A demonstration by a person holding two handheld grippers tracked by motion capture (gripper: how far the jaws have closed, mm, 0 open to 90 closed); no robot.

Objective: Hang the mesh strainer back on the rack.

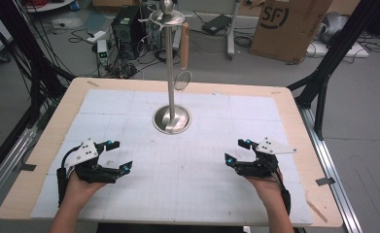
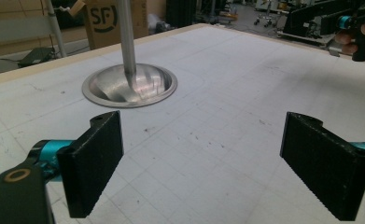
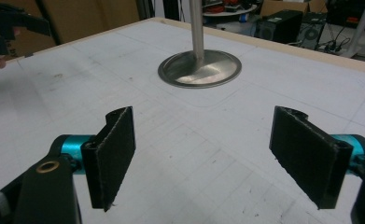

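Observation:
A steel stand [image 1: 171, 92] rises from a round base [image 1: 172, 120] in the middle of the white gridded mat [image 1: 197, 165]. The base also appears ahead of the jaws in the left gripper view [image 2: 129, 84] and in the right gripper view [image 3: 200, 68]. My left gripper [image 1: 120, 155] rests low over the mat at the front left, open, with nothing between its pads [image 2: 94, 158]. At the front right, my right gripper [image 1: 238, 151] is open too, its pads [image 3: 112, 151] wide apart over bare mat. Both point inward toward the stand.
The mat lies on a wooden table [image 1: 42, 145]. Near the stand's top hang a ring [image 1: 182, 80] and a wooden handle [image 1: 184, 45]. Beyond the table are a cardboard box [image 1: 289, 26], a computer case [image 1: 127, 24] and cables on the floor.

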